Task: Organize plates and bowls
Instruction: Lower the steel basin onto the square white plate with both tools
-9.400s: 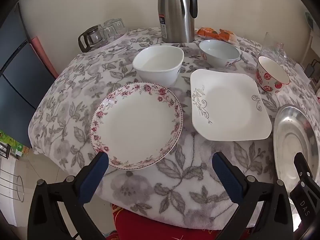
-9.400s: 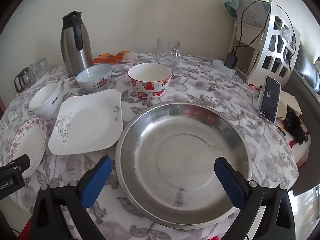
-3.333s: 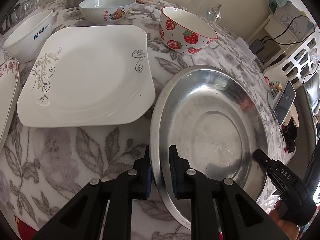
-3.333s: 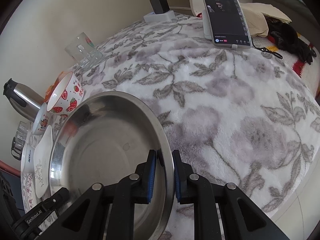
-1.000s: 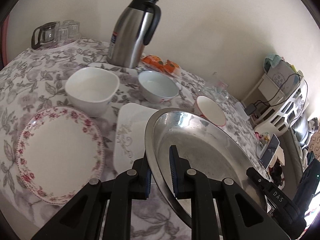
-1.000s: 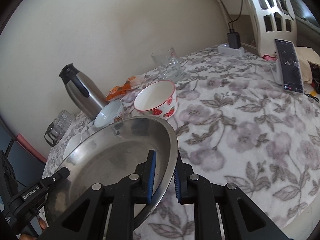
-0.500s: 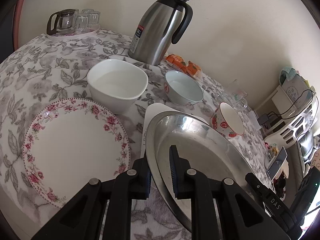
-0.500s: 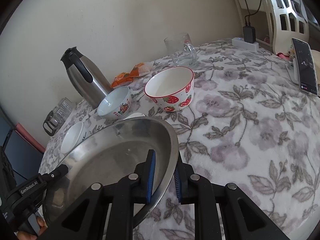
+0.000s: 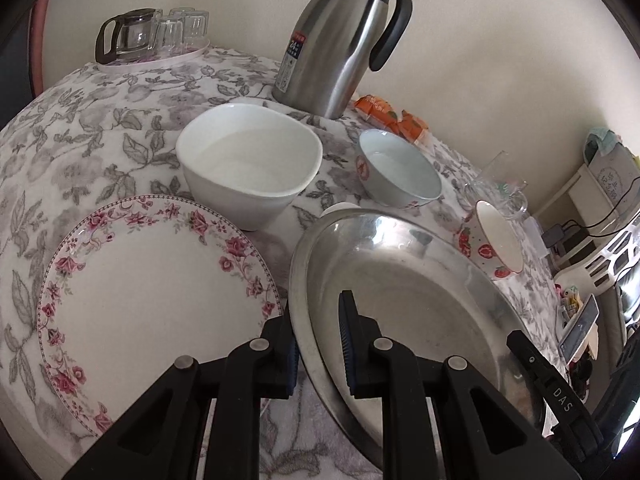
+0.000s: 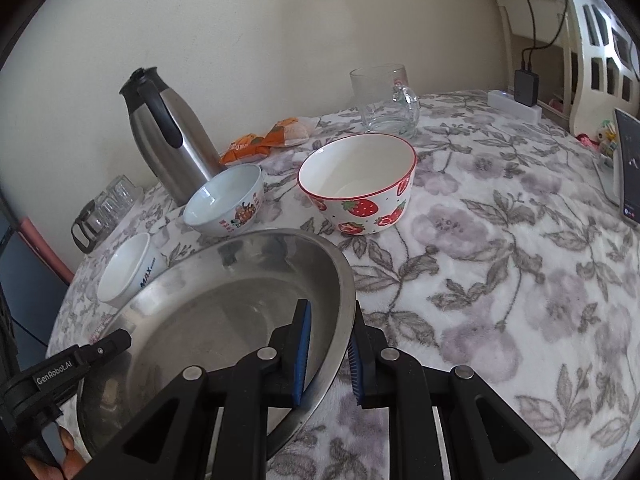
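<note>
Both grippers hold a large steel pan (image 9: pixel 408 296) by its rim, above the table. My left gripper (image 9: pixel 318 320) is shut on its left rim. My right gripper (image 10: pixel 329 340) is shut on its right rim, and the pan fills the lower left of the right wrist view (image 10: pixel 224 312). The pan covers the square white plate; only a corner (image 9: pixel 340 209) shows. A rose-rimmed round plate (image 9: pixel 152 300) lies to the pan's left. Behind are a square white bowl (image 9: pixel 250 160), a small pale-blue bowl (image 9: pixel 400 176) and a strawberry bowl (image 10: pixel 358 182).
A steel thermos jug (image 9: pixel 340 36) stands at the back by orange snack packets (image 9: pixel 384 114). A glass mug (image 10: pixel 384 96) is behind the strawberry bowl. A tray of glasses (image 9: pixel 152 36) is at the far left. A phone (image 10: pixel 628 168) leans at the right edge.
Both grippers have carried the steel pan leftward from the table's right side; it now hangs over the square white plate, close to the rose-rimmed plate. Both stay shut on its rim.
</note>
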The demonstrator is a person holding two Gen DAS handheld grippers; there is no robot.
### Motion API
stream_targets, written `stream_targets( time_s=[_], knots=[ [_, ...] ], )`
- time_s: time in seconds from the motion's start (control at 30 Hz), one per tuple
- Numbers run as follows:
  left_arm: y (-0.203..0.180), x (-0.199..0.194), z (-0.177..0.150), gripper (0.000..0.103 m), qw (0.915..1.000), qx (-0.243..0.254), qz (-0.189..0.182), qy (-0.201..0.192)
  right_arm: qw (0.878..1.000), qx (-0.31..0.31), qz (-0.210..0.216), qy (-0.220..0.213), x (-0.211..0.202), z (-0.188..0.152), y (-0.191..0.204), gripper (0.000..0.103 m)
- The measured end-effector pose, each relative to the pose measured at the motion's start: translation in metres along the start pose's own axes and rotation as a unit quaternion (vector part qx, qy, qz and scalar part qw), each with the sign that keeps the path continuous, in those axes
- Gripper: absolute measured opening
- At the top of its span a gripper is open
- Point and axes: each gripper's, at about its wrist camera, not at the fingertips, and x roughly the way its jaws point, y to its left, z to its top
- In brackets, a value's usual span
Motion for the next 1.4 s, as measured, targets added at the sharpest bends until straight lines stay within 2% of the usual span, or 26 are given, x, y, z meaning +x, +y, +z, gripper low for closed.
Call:
stream_targets(
  time_s=[0.27,0.9,1.13,1.4],
  knots=[
    [0.008,0.016,0.002,0.017,0.9997,-0.008,0.015,0.017,1.000,-0.026,-0.014,0.008,0.014,-0.002,0.007,0.018],
    [0.006,0.027,0.006,0.017,0.9983,0.014,0.057,0.005,0.998,-0.047,-0.026,0.020,0.033,-0.004,0.010,0.018],
    [0.008,0.028,0.008,0.017,0.9984,0.010,0.055,0.009,0.998,-0.045,-0.019,0.026,0.034,-0.003,0.009,0.018],
    [0.013,0.027,0.010,0.020,0.9989,-0.015,0.039,0.023,0.999,-0.028,-0.002,0.040,0.035,-0.002,0.005,0.020]
  ],
)
